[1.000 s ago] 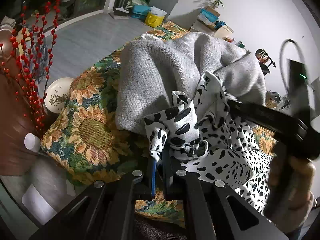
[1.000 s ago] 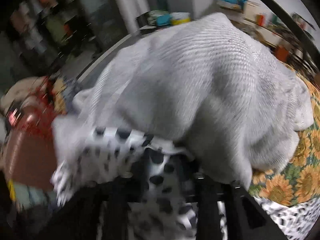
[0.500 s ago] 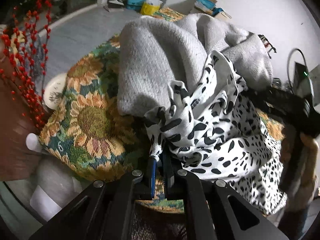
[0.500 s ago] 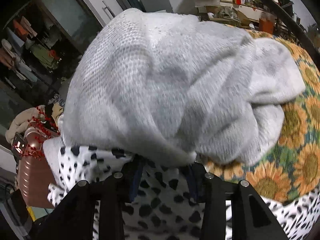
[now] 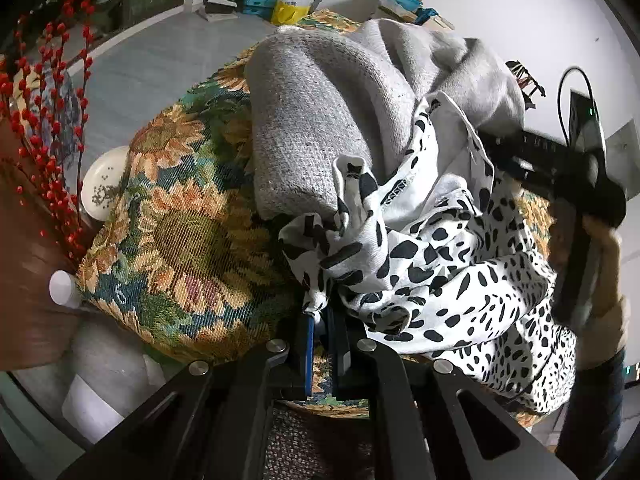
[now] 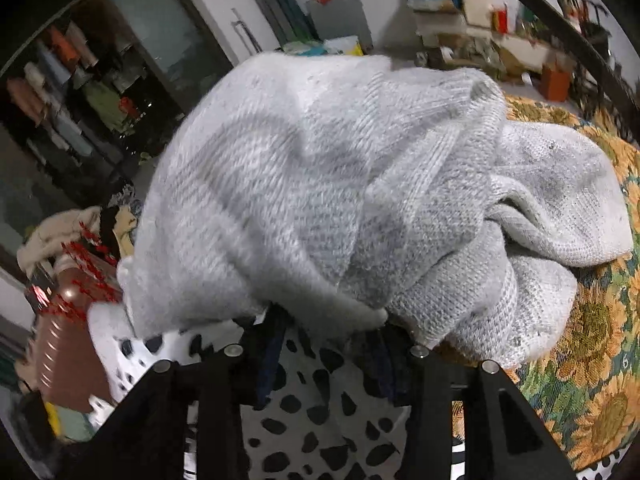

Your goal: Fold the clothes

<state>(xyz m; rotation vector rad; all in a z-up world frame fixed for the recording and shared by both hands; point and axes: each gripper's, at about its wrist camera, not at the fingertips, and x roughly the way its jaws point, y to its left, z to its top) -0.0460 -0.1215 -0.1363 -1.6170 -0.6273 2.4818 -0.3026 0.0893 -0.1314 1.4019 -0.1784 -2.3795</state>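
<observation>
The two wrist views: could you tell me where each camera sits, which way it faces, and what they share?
Left wrist: on the left gripper, looking along its shut fingers, which pinch the spotted garment; the right gripper shows at right.
Right wrist: on the right gripper, facing the grey sweater at close range; its fingers stand apart over spotted cloth.
Shared: sweater, spotted garment, sunflower cloth, red berry branches.

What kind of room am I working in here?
Most likely a lived-in home room: a sunflower tablecloth, a red-berry branch arrangement, and an open wardrobe of hanging clothes behind.
</observation>
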